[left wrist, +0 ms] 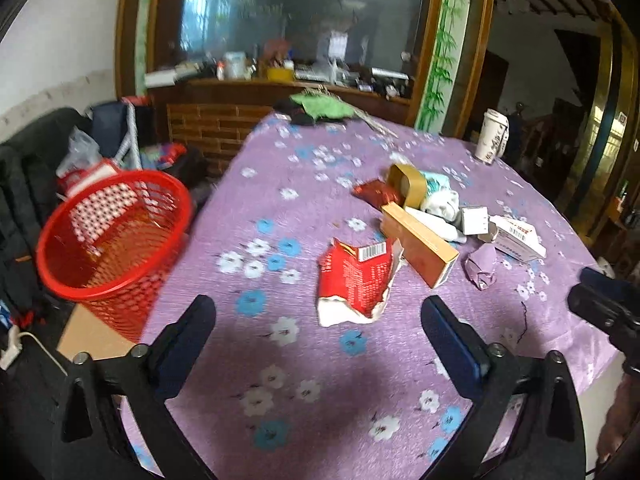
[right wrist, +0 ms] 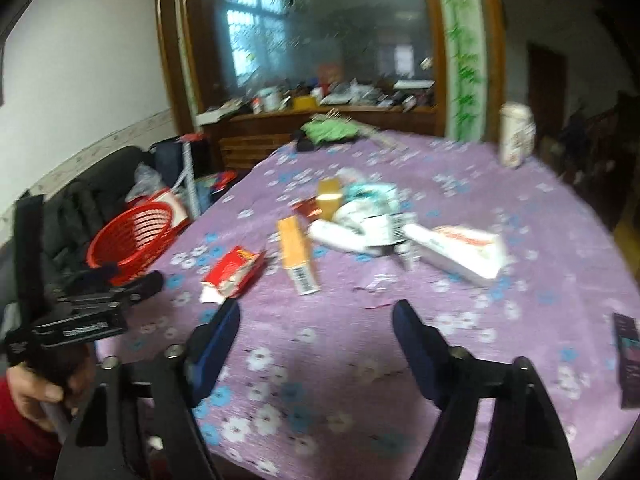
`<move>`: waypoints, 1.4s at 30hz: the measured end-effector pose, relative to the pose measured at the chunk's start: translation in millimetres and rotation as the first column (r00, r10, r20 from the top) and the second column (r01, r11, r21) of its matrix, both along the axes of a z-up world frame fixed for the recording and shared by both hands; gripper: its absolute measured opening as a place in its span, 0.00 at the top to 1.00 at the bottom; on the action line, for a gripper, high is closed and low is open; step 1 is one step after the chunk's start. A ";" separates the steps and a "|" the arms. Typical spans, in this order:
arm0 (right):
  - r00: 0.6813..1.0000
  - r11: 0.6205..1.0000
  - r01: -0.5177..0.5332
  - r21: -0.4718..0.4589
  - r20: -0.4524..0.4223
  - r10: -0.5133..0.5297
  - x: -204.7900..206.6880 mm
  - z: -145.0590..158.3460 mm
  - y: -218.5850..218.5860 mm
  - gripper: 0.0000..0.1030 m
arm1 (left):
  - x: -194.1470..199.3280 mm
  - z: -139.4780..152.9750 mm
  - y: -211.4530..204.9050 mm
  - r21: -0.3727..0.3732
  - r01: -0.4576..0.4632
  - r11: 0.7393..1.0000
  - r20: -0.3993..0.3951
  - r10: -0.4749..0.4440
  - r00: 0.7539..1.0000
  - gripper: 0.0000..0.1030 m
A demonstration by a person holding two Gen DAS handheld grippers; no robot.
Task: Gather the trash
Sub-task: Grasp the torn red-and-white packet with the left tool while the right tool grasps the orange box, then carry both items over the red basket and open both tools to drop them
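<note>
Trash lies on a purple flowered tablecloth [left wrist: 304,184]. A torn red packet [left wrist: 354,280] lies closest, just beyond my left gripper [left wrist: 318,312], which is open and empty. Behind it are a tan box [left wrist: 420,246], a gold-rimmed tin [left wrist: 410,184], crumpled white wrappers [left wrist: 442,202], a white carton [left wrist: 518,236] and a crumpled purple wad [left wrist: 482,266]. A red mesh basket [left wrist: 114,240] stands off the table's left edge. My right gripper [right wrist: 316,310] hovers open over bare cloth, short of the red packet [right wrist: 234,272], tan box [right wrist: 298,254] and white carton [right wrist: 464,250].
A white patterned cup [left wrist: 494,140] stands at the far right, green cloth [left wrist: 320,106] at the far edge. A dark box [right wrist: 628,360] lies at the table's right edge. A sofa with bags [left wrist: 24,184] sits left. The other gripper [right wrist: 92,304] and a hand [right wrist: 44,380] show lower left.
</note>
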State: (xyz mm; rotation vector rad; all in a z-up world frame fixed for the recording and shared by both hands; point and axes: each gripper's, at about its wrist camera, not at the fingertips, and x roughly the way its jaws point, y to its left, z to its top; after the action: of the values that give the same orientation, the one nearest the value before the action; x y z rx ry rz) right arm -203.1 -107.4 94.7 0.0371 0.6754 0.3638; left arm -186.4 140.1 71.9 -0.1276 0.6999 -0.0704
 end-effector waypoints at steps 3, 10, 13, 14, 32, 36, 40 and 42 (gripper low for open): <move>0.997 0.998 -0.062 0.024 -0.049 0.063 21.6 -2.0 10.8 0.50 | 15.9 -5.2 -14.0 0.027 0.053 0.998 -0.023 -0.052 0.998 0.08; 0.987 0.993 -0.116 0.020 -0.108 0.118 68.7 -3.4 33.6 0.58 | 66.0 -28.4 -14.1 0.002 0.082 0.997 -0.150 -0.081 0.985 0.37; 0.985 0.992 -0.124 0.013 -0.120 0.125 84.5 -4.0 39.9 0.58 | 83.2 -41.0 -8.0 -0.069 0.094 0.993 -0.213 -0.107 0.971 0.43; 0.984 0.991 -0.130 0.008 -0.123 0.130 88.8 -5.8 42.6 0.58 | 87.8 -44.8 -9.4 -0.084 0.112 0.990 -0.230 -0.129 0.965 0.44; 0.974 0.984 -0.165 -0.063 -0.165 0.152 124.8 -37.0 64.4 0.58 | 81.5 -40.1 -12.5 -0.054 0.107 0.993 -0.177 -0.115 0.977 0.84; 0.970 0.978 -0.185 -0.100 -0.176 0.165 128.2 -45.5 74.6 0.58 | 75.8 -29.1 -8.0 -0.028 0.089 0.996 -0.138 -0.092 0.986 0.84; 0.967 0.975 -0.182 -0.130 -0.202 0.153 131.9 -56.4 77.1 0.72 | 78.0 -32.7 -11.4 -0.004 0.090 0.996 -0.142 -0.089 0.986 0.84; 0.974 0.976 -0.154 -0.157 -0.190 0.123 130.9 -57.5 74.3 0.75 | 80.1 -37.8 -13.3 0.009 0.091 0.996 -0.149 -0.089 0.985 0.84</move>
State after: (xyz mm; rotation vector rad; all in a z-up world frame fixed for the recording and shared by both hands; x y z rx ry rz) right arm -72.2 -33.2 37.2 -0.1427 0.8885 0.4397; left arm -106.3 126.8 34.1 -0.0868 0.8546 -0.1431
